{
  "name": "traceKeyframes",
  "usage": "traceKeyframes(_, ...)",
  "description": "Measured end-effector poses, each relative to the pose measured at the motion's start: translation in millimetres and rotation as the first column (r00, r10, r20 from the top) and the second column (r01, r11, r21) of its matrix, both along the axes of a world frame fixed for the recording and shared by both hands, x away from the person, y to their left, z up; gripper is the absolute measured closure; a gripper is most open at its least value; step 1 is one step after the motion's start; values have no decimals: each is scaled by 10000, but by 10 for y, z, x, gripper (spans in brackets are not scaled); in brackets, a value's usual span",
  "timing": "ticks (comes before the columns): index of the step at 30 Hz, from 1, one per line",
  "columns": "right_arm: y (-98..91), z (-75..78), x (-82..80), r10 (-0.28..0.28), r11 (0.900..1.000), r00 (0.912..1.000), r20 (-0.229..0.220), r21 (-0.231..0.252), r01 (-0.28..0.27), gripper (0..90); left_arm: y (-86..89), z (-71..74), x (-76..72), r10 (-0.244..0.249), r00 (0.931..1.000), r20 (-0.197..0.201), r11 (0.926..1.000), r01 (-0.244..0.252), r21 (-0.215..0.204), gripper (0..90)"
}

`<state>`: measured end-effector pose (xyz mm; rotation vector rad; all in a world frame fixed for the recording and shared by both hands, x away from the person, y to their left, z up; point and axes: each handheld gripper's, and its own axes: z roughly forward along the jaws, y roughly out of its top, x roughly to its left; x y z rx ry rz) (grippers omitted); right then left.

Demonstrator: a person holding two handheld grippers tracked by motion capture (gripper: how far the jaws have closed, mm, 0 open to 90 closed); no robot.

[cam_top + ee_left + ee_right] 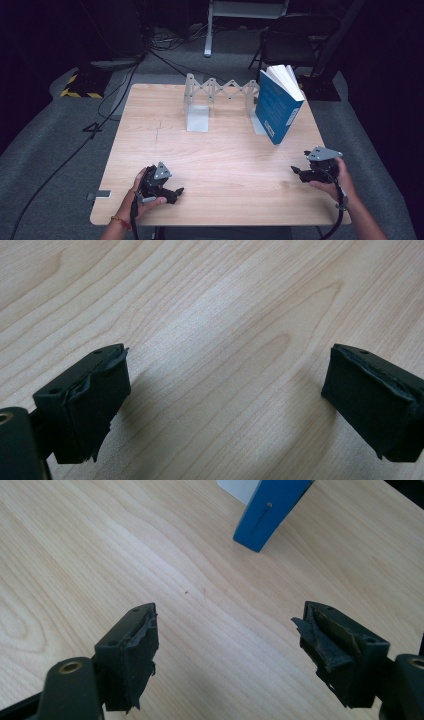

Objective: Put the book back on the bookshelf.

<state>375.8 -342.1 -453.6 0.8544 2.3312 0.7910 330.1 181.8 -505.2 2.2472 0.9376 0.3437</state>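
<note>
Right claw (300, 171) held low, near the surface's (225, 160) right edge, in front of the blue book (278, 106) and well apart from it, jaws spread wide with nothing between them; same wide gap in the right gripper view (227, 645), bare wood under it and the book's lower corner (267, 515) ahead. Left claw (176, 192) resting on the surface near its front edge, far left of the book, jaws likewise apart and empty; left gripper view (225, 400) with plain boards between the two pads (97, 405).

Blue book standing tilted at the far right of the surface, close to that edge, leaning toward a white folding rack (220, 92) with zigzag links and flat upright plates, just left of the book along the back edge. Page block fanned slightly at the top, cover smooth and glossy.

Wide bare stretch of light, grained wood between book and both claws, open for movement. Pads black, rubbery, ragged at their edges. Grey three-cornered plates on top of both claws. Grey carpet (45, 150) beyond the surface's edges, with black cables (75, 145) well left of the book.
</note>
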Motion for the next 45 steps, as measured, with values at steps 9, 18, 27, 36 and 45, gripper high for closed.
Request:
traceKeyframes(9,-178,-182,-148,61,9993,9992,-390,363,-47,235,-2,-2,2,1,10000,21,10000,-1,-5,52)
traceKeyframes(18,-417,-374,-296,-52,9945,9977,-681,1036,122,234,-4,-1,3,1,10000,-17,10000,-1,-21,50)
traceKeyframes(27,-596,-464,-406,-561,9829,9940,-942,1698,715,212,-5,-2,5,-3,10000,-17,10000,3,-24,50)
traceKeyframes(36,-756,-507,-501,-1080,9624,9845,-1379,2336,1383,194,-5,-1,4,16,10000,-4,10000,-16,5,50)
traceKeyframes(45,-792,-510,-517,-1020,9618,9848,-1405,2387,1337,193,-6,-3,5,13,10000,-13,10000,-13,-25,50)
